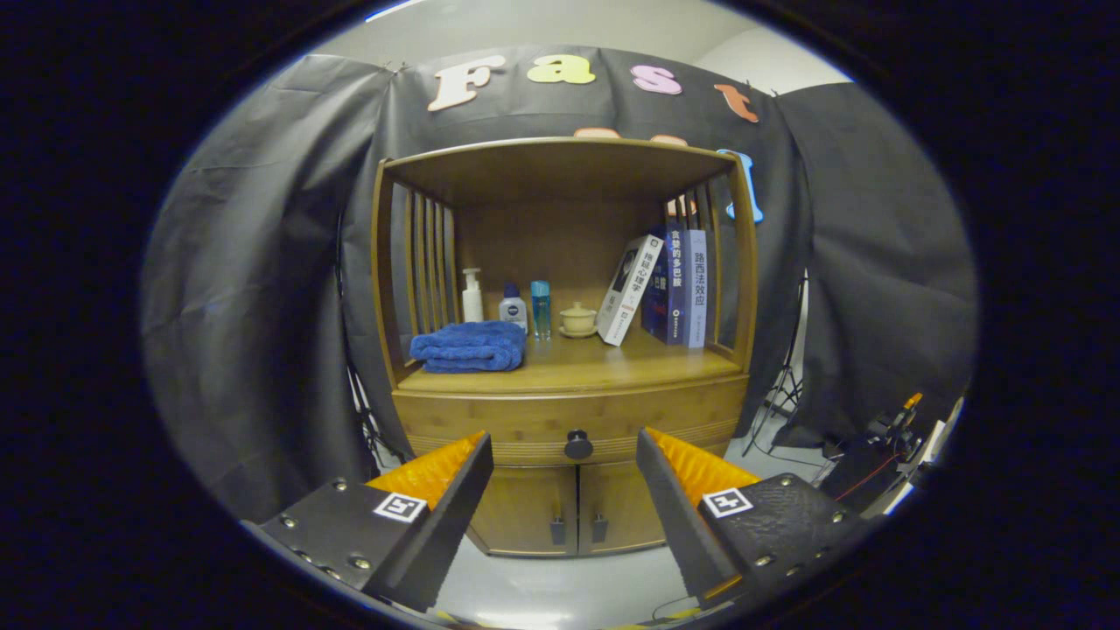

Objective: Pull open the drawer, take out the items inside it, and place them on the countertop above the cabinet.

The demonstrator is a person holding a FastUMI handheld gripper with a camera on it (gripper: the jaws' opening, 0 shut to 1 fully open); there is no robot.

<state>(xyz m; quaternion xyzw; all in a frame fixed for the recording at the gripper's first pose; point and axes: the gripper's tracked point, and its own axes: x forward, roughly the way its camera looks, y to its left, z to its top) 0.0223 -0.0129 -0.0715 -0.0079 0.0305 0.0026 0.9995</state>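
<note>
A wooden cabinet [569,367] stands ahead of me. Its drawer [490,418] is closed under the countertop [604,363], with a dark round knob [578,445] at its middle. My gripper [564,451] is open, its two fingers spread wide with nothing between them. The knob lies beyond the fingertips, in line with the gap between them. The drawer's contents are hidden.
On the countertop lie a folded blue towel [470,346], a white pump bottle [472,296], two small bottles [528,308], a lidded cup [577,319] and several books [669,284] at the right. Two lower doors [569,507] sit under the drawer. Light-stand legs and gear [875,446] stand to the right.
</note>
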